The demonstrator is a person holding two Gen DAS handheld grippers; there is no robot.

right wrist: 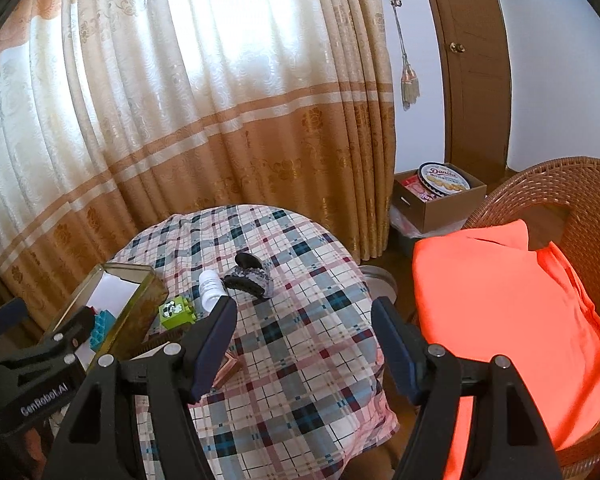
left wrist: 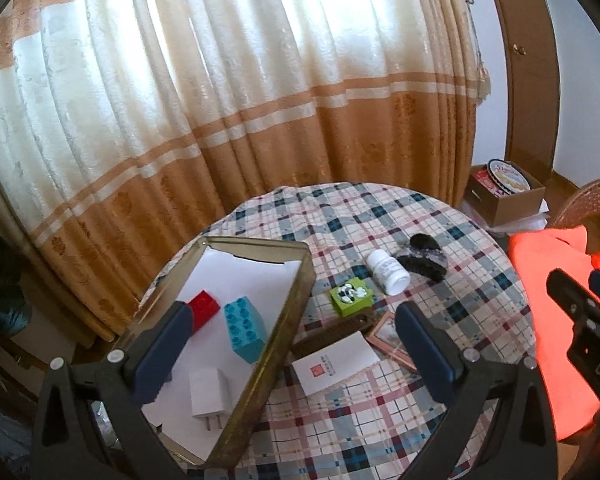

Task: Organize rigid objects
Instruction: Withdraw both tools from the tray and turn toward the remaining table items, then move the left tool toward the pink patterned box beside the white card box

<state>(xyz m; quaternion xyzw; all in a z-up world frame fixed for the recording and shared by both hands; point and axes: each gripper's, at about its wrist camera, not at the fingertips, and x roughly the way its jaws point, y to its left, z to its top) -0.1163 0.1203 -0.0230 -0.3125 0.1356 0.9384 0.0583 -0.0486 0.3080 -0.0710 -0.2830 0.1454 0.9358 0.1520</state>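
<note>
My left tool (left wrist: 292, 344) hangs released over the tray (left wrist: 260, 368) rim; right tool (right wrist: 304, 340) is empty too. Green block (left wrist: 350, 300) sits just ahead on the tabletop (left wrist: 340, 420), so I should straddle it squarely, then drop it beside the blue block (left wrist: 244, 332).

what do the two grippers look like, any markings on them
Both the left gripper and the right gripper have black plastic frames with triangular cut-outs, silver round bolts and dark blue pads on the fingers. The left one's body bears white "GenRobot.AI" lettering; the right one's shows white letters "DAS", cut off.
</note>
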